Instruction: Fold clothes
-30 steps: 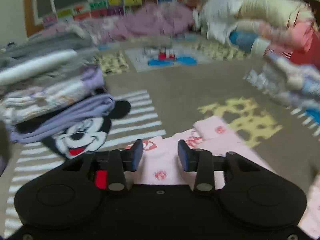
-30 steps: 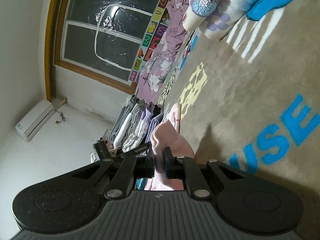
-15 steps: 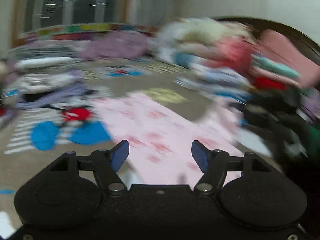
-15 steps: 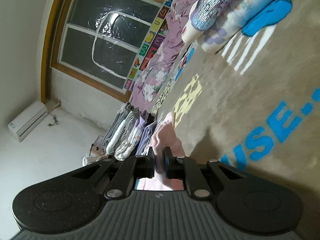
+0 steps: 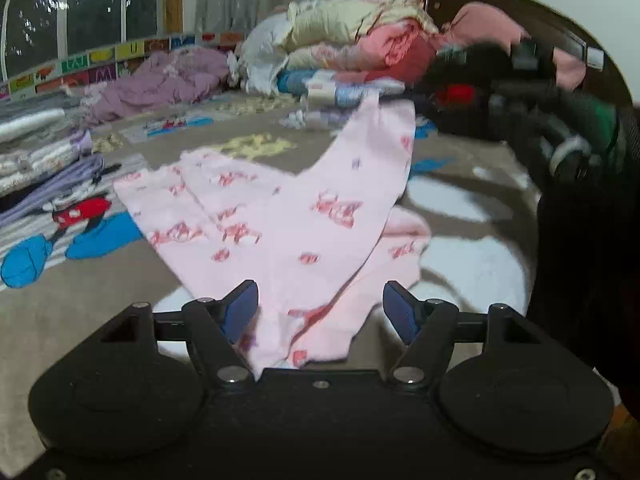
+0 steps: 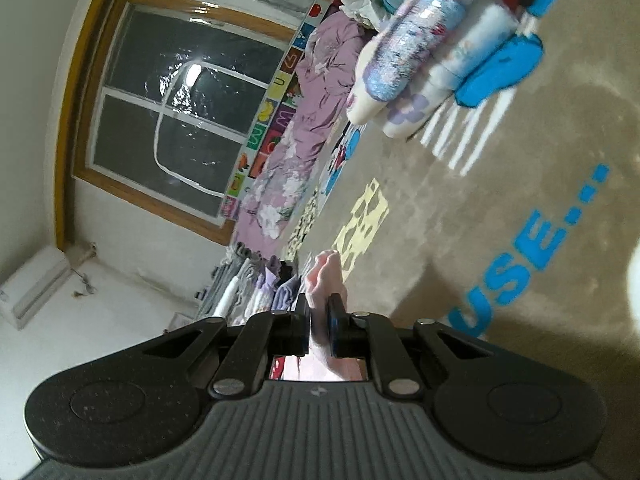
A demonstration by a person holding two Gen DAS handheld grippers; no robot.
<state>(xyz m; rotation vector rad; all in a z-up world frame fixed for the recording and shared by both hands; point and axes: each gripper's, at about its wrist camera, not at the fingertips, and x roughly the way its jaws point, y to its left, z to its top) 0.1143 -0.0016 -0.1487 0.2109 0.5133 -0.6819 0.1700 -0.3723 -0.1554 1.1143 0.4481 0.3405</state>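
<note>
Left gripper (image 5: 320, 308): blue-padded jaws spread wide, nothing pinched. The pale pink cotton garment with red prints (image 5: 280, 216) has its near hem lying between the open fingers, close to the left pad (image 5: 240, 310). From there the cloth runs out toward 12 o'clock over the taupe printed carpet (image 5: 80, 304); one part lies flat toward 11 o'clock, another rises as a lifted strip toward 1 o'clock, its top edge up off the floor.

Right gripper (image 6: 319, 330): jaws pressed together on a bunched fold of the same pink garment (image 6: 326, 280), which sticks out past the fingertips at 12 o'clock. The view is rolled sideways; blue lettering on the carpet (image 6: 520, 272) sits at 3 o'clock.

Mid-distance, left view: stack of folded lilac and grey clothes (image 5: 44, 160) at 10 o'clock, beside a cartoon mouse figure printed on the carpet (image 5: 76, 212).

Far: heap of unfolded cream, pink and white laundry (image 5: 344, 48) at 12 to 1 o'clock; crumpled purple floral bedding (image 5: 160, 80) at 11 o'clock, under a dark window with wooden frame (image 6: 168, 112).
</note>
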